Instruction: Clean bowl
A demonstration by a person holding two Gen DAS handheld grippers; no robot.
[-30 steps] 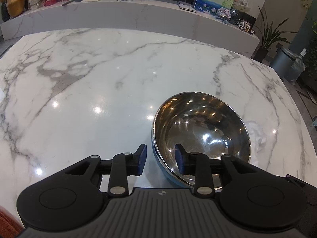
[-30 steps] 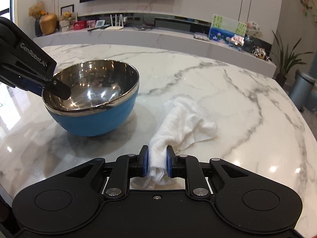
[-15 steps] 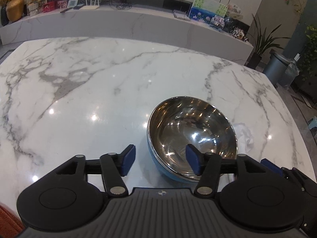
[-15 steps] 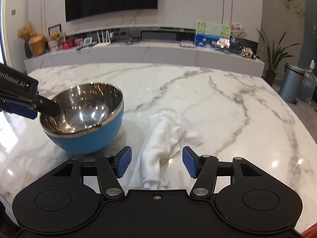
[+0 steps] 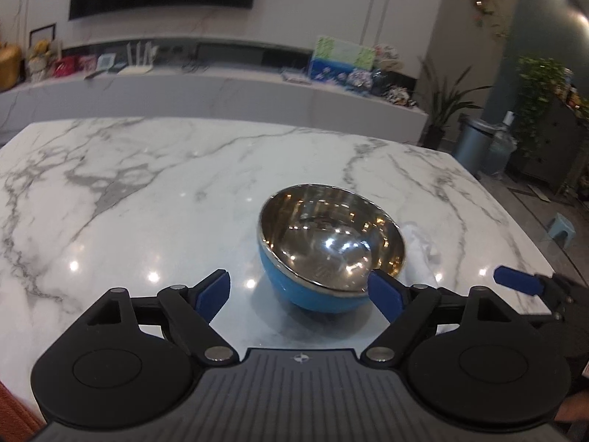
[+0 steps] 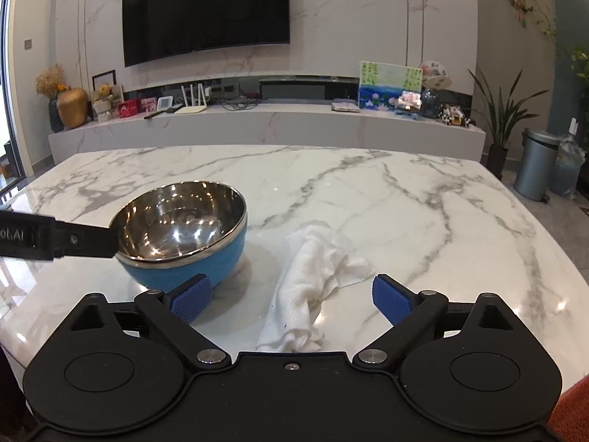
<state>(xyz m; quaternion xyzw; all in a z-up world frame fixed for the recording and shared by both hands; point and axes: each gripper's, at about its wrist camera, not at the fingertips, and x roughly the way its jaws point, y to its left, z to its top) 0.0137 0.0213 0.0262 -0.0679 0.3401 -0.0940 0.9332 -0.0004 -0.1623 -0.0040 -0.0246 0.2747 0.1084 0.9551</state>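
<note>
a wall television (image 6: 206,11) hangs above a gold vase (image 6: 71,107).

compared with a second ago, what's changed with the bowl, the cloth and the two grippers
The right gripper let go of the white cloth; its fingers are opening, and the cloth lies between them on the marble table. The left gripper released the bowl rim, is opening too, and has drawn back. Bowl and cloth stay side by side where they were.
</note>
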